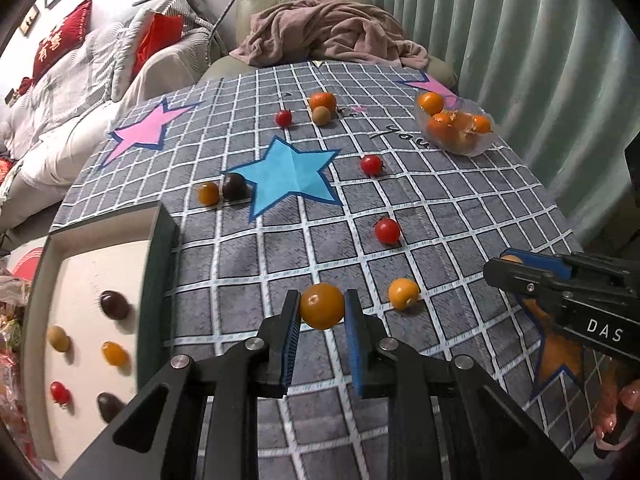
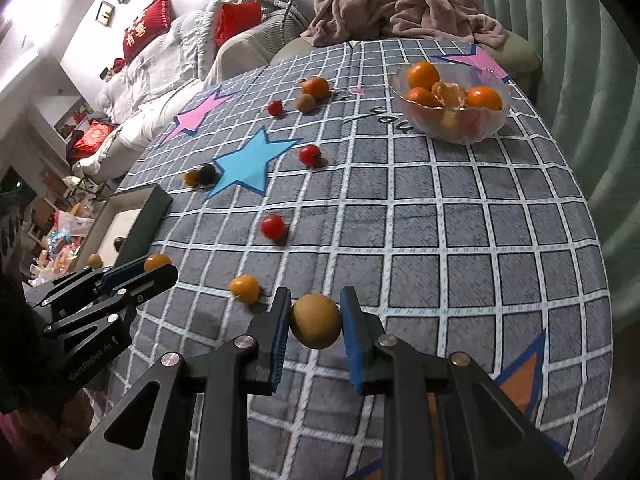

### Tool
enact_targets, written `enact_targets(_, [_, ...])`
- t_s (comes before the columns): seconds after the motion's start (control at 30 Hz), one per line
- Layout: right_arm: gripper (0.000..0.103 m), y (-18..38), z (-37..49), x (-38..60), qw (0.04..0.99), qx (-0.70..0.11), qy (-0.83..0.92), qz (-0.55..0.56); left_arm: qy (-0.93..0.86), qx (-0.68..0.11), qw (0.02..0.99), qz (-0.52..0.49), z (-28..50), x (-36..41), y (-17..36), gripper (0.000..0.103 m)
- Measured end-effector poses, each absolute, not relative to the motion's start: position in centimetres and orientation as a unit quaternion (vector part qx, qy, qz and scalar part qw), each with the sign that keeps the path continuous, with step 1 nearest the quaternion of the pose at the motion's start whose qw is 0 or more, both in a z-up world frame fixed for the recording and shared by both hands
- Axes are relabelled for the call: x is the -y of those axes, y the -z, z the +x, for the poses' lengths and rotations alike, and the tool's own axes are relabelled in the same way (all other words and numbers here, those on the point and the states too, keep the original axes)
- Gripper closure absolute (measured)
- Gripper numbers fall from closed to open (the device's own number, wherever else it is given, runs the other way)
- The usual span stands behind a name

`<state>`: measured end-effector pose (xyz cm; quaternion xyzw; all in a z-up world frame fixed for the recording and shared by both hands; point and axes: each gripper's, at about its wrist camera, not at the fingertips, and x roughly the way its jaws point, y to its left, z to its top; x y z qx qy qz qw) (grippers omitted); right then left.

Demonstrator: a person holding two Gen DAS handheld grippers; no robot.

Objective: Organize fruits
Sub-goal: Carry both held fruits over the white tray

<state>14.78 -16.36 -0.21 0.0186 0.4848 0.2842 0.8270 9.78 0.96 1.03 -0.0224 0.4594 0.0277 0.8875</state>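
Observation:
My left gripper (image 1: 322,307) is shut on a small orange-yellow fruit (image 1: 322,306), held just above the checked tablecloth (image 1: 440,208); it also shows in the right wrist view (image 2: 144,270). My right gripper (image 2: 316,320) is shut on a tan-brown round fruit (image 2: 316,321). Loose fruits lie on the cloth: a yellow one (image 1: 404,293) (image 2: 244,289), red tomatoes (image 1: 387,230) (image 1: 371,165) (image 1: 283,118), a dark fruit (image 1: 234,186) beside a yellow one (image 1: 208,193), and an orange (image 1: 322,101) with a brown fruit (image 1: 321,115). A white-bottomed tray (image 1: 84,276) at the left holds several small fruits.
A glass bowl (image 2: 496,118) of oranges and peel stands at the far right of the table. Paper stars lie on the cloth, a blue one (image 1: 288,176) in the middle. A chair with a pink blanket (image 1: 332,36) stands behind the table, a sofa (image 1: 60,92) to the left.

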Motion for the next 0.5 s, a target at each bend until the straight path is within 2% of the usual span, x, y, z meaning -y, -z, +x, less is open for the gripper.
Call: enact_targets(0.5, [0.075, -5.5, 10.1, 10.2, 0.828, -0.452, -0.330, -0.030, -0.061, -0.433, 0.899, -0.035, 4.2, -6.5, -4.5, 0.080])
